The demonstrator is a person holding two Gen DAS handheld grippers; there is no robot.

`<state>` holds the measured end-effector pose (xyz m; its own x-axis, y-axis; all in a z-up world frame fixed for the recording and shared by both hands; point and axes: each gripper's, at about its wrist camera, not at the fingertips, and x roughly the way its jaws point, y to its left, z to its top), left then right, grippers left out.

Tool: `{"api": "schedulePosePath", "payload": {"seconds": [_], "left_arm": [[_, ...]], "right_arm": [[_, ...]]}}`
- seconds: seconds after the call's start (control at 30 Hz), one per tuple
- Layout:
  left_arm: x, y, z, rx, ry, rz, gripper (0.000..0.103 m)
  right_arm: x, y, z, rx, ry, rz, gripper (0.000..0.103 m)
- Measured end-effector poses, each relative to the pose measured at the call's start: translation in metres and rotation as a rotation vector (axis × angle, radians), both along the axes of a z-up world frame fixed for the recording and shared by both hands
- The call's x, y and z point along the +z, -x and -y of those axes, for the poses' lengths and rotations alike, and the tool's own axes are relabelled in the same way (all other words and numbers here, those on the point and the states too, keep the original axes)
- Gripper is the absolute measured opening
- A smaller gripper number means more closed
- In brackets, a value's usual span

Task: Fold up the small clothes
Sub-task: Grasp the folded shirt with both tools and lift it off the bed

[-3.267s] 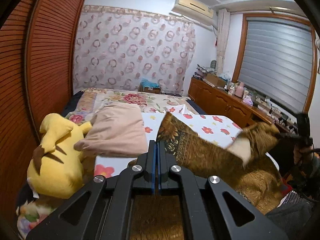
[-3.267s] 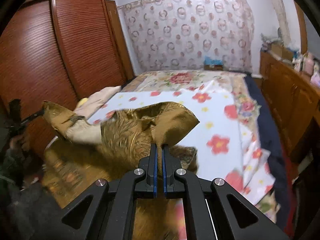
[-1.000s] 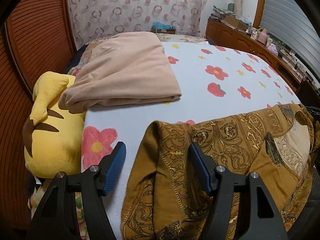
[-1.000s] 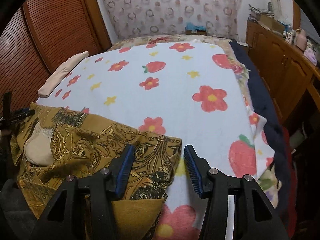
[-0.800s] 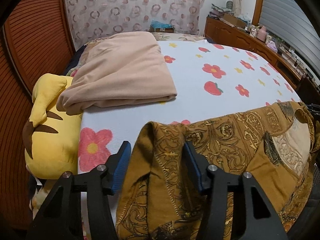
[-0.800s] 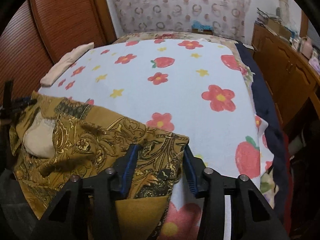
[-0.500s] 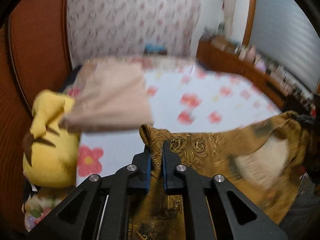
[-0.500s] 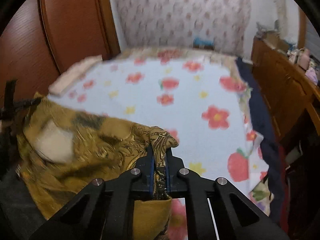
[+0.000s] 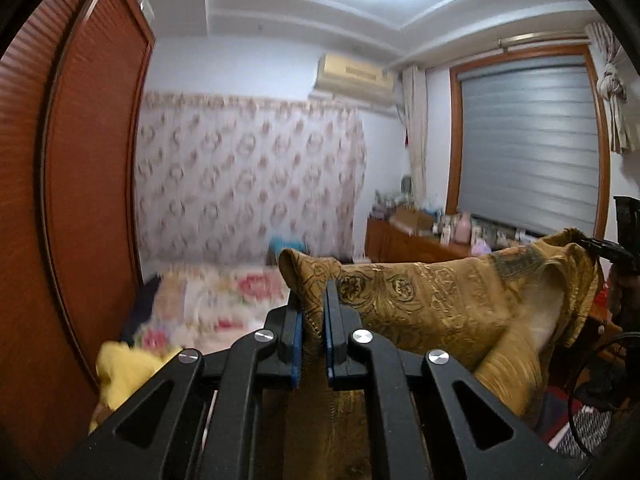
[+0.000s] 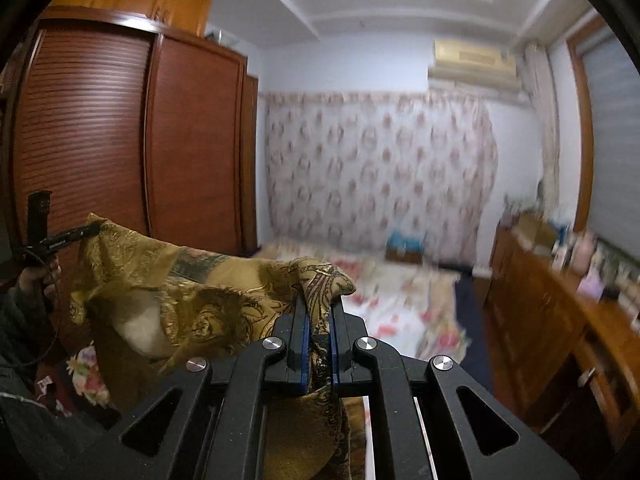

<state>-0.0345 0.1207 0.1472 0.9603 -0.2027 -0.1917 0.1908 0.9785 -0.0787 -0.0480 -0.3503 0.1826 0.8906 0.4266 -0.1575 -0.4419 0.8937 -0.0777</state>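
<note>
Ahead of and below the left hand-held gripper (image 9: pixel 312 300) lies the bed (image 9: pixel 224 292), its floral cover blurred. A yellow plush (image 9: pixel 128 368) rests at the bed's near edge, low and to the left of that hand-held gripper. From the right hand-held gripper (image 10: pixel 319 312), the bed (image 10: pixel 400 300) stretches ahead and to the right, with a dark blue layer (image 10: pixel 468 304) showing along its right side. A brown box with something blue on top (image 10: pixel 404 250) sits at the far end; whether it rests on the bed cannot be told.

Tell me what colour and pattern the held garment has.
The garment is golden brown with a dark ornate paisley-like print, clearest in the left wrist view.
</note>
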Motion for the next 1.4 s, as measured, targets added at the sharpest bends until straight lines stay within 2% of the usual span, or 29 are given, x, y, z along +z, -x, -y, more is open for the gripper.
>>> {"api": "schedulePosePath", "payload": {"seconds": [0.2, 0.43, 0.53, 0.63, 0.73, 0.9, 1.17, 1.3, 1.4], "left_arm": [[0.039, 0.012, -0.003, -0.001, -0.006, 0.105, 0.009], [0.076, 0.01, -0.008, 0.018, -0.008, 0.182, 0.009], [0.073, -0.006, -0.009, 0.023, -0.007, 0.154, 0.009], [0.055, -0.025, -0.008, 0.04, -0.016, 0.113, 0.009], [0.043, -0.03, -0.007, 0.05, -0.015, 0.103, 0.009], [0.055, -0.021, -0.004, 0.047, -0.023, 0.14, 0.009], [0.087, 0.012, 0.001, 0.038, -0.038, 0.226, 0.009], [0.09, 0.009, 0.001, 0.045, -0.039, 0.234, 0.009], [0.083, -0.01, 0.004, 0.055, -0.048, 0.203, 0.009]], "right_arm": [[0.041, 0.019, 0.001, -0.024, 0.044, 0.082, 0.007], [0.083, 0.029, 0.002, -0.036, 0.023, 0.174, 0.007], [0.083, 0.018, 0.003, -0.032, 0.022, 0.165, 0.007], [0.06, -0.008, 0.007, -0.04, 0.024, 0.105, 0.007], [0.049, -0.015, -0.001, -0.039, 0.035, 0.088, 0.007], [0.083, 0.004, 0.007, -0.03, 0.049, 0.103, 0.007], [0.106, 0.044, 0.019, -0.031, 0.051, 0.189, 0.007], [0.123, 0.054, 0.021, -0.036, 0.059, 0.219, 0.007], [0.126, 0.044, 0.018, -0.041, 0.061, 0.199, 0.007]]}}
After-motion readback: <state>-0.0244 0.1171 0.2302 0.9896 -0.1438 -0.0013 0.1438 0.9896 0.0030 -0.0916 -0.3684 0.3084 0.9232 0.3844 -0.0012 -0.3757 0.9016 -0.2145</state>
